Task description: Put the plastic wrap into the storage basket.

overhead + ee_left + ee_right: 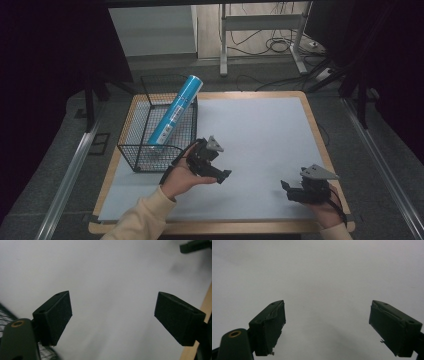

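A blue cylindrical tube leans inside a black wire basket at the left of the table, its top end sticking out over the basket's far rim. My left gripper is just right of the basket's front corner, held over the white sheet, its jaws pointing right. In the left gripper view its jaws stand wide apart with nothing between them. My right gripper is near the front right of the table, jaws pointing left. The right gripper view shows it open over bare white sheet.
A white sheet covers a wooden board whose edge shows around it. Table legs and cables lie on the floor beyond the table. The right gripper's tip appears at the top right of the left gripper view.
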